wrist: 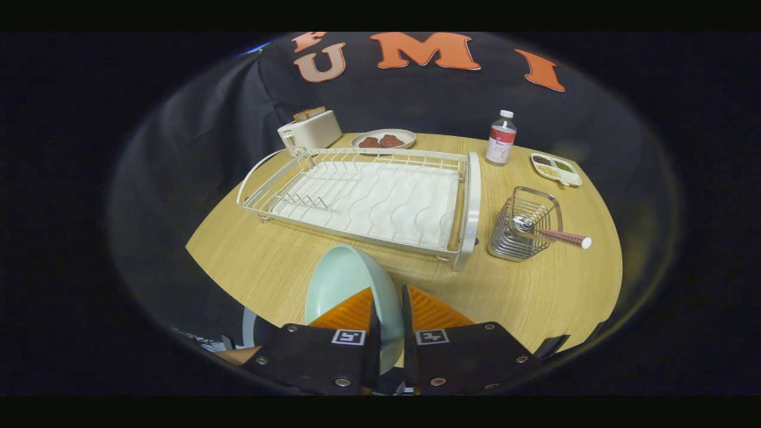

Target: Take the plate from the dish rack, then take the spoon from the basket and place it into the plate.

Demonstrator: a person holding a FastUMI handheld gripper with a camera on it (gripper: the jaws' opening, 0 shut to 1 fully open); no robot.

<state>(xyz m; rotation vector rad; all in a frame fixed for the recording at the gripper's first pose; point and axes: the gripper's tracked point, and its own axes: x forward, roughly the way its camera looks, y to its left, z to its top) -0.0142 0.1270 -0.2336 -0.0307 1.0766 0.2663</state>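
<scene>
Gripper [387, 303] clamping plate [345, 279] (above wooden table [285, 261])

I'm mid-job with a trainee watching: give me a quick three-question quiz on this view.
1. True or false: the tool is shut on the plate.
2. Where does the spoon sit?
A. in the wire basket
B. on the dish rack
C. on the plate
3. Fill in: the dish rack holds ___ dishes.

Key: 1 true; 2 A; 3 no.

plate [345, 279] lower rim hidden behind fingers [348, 312]
</scene>
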